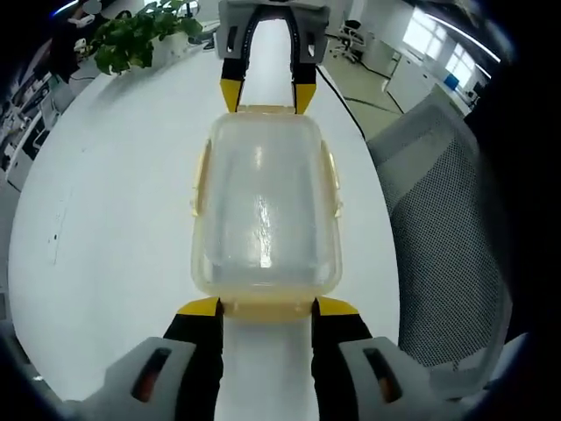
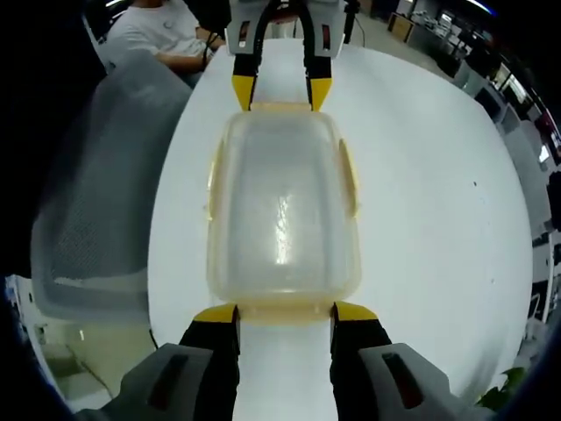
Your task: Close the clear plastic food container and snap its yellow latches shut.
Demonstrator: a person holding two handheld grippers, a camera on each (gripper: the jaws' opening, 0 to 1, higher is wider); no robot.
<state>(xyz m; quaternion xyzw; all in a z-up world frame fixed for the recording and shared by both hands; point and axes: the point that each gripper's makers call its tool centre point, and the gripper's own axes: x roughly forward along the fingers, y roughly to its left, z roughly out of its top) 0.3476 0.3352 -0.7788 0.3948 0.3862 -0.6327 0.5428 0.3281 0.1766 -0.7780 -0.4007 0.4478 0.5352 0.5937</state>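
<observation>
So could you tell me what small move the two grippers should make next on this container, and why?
Probably press both end latches down: the left gripper and right gripper sit open at opposite ends of the container, whose lid already lies on.

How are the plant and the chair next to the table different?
The plant is green and leafy; the chair is grey mesh. The plant sits on the white table, at its far end, while the chair stands off it, alongside the edge. In the left gripper view the plant looks far smaller than the chair.
</observation>
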